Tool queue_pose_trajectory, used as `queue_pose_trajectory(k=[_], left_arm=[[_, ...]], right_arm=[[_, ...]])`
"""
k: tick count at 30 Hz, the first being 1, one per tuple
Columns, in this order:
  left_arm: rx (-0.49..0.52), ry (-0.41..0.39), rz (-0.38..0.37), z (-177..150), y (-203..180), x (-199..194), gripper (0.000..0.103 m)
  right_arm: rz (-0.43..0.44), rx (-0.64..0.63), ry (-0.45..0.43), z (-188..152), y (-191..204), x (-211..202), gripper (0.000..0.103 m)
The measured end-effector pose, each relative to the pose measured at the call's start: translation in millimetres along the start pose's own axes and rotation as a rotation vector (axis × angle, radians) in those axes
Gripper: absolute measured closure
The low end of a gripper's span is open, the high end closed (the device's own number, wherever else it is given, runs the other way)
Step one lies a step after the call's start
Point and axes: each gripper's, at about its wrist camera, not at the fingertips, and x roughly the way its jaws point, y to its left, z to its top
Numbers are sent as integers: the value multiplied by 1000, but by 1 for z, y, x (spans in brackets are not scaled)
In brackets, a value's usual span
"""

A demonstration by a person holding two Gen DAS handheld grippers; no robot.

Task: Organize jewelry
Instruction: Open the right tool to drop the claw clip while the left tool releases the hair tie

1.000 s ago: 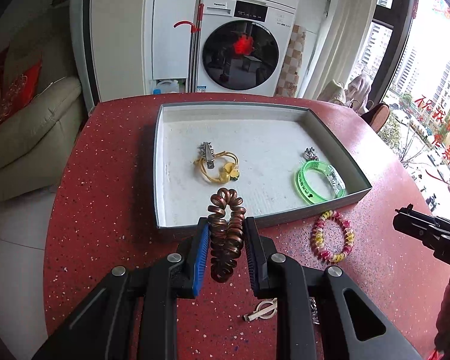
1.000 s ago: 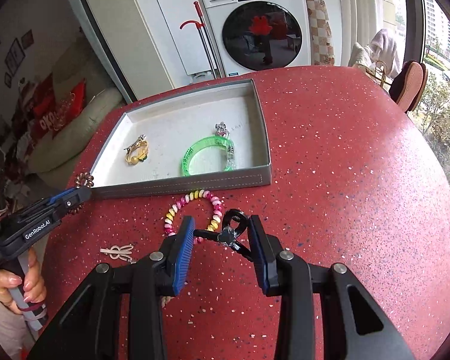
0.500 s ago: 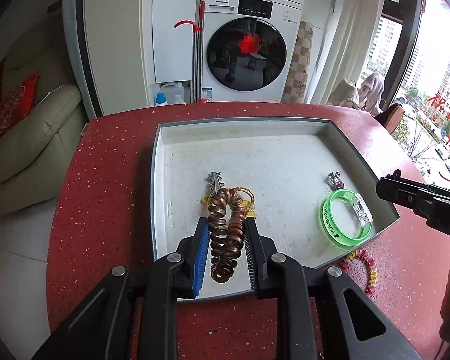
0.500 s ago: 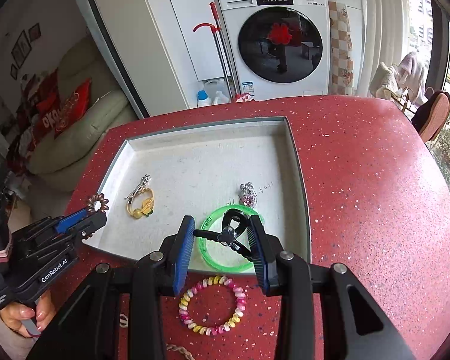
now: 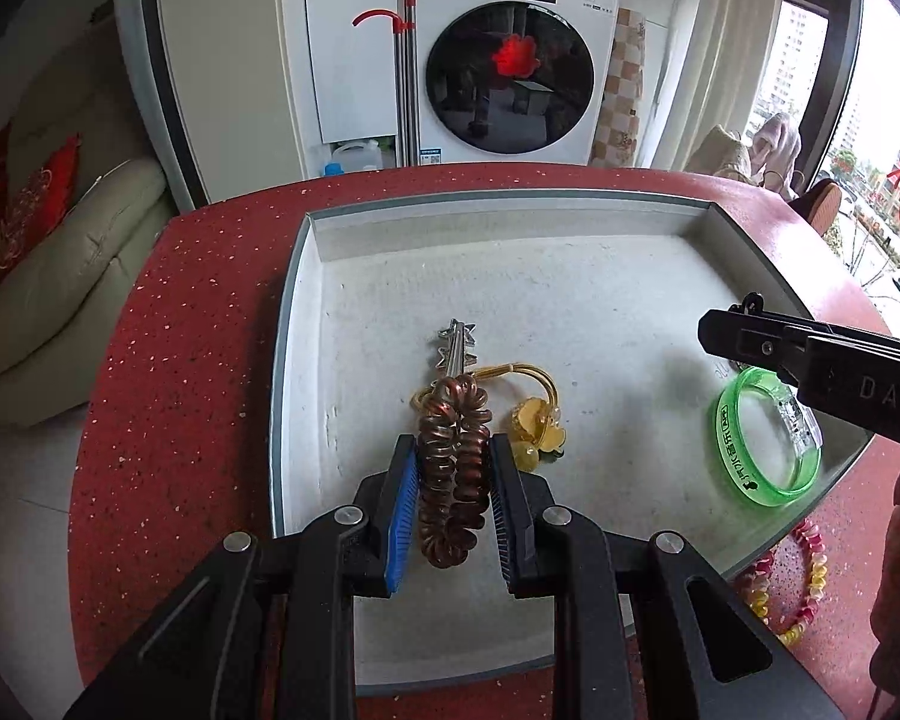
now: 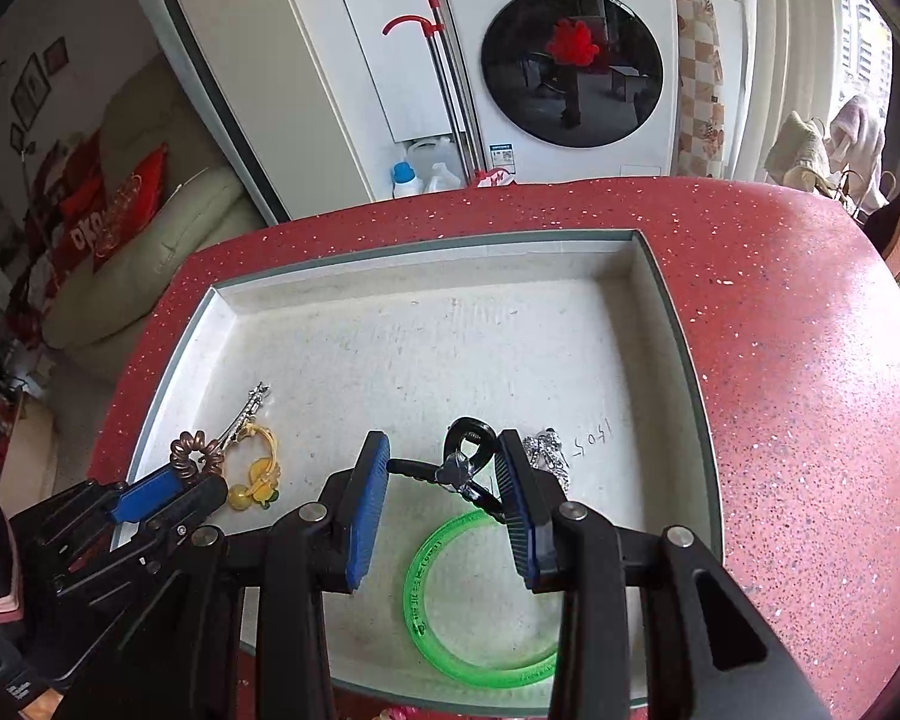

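Note:
My left gripper (image 5: pixel 453 474) is shut on a brown spiral hair tie (image 5: pixel 453 468) and holds it over the grey tray (image 5: pixel 510 213), above a yellow hair tie (image 5: pixel 531 420) and a silver star clip (image 5: pixel 453 345). My right gripper (image 6: pixel 444 474) is shut on a black hair clip (image 6: pixel 465 462) over the tray's near right part (image 6: pixel 660 294), above a green bangle (image 6: pixel 468 606) and beside a silver brooch (image 6: pixel 546 456). The left gripper (image 6: pixel 168 486) shows at the left of the right wrist view, and the right gripper (image 5: pixel 750 339) at the right of the left wrist view.
The tray sits on a red speckled round table (image 6: pixel 810 360). A pink and yellow bead bracelet (image 5: pixel 804 576) lies on the table just outside the tray's near right corner. A washing machine (image 5: pixel 510 60) and a sofa (image 5: pixel 48 276) stand beyond the table.
Both grippers have moved forward from over the table to over the tray, each still holding its item. The bead bracelet has fallen behind them.

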Motion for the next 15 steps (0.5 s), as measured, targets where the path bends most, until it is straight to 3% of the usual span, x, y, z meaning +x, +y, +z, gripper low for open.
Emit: queue_pose_trajectory(k=[8, 15], left_arm=[[58, -26, 52, -4, -10, 3, 61], [71, -51, 82, -5, -12, -2, 61]], right_arm=[[-62, -96, 6, -4, 16, 11, 63], [-19, -59, 31, -7, 12, 15, 59]])
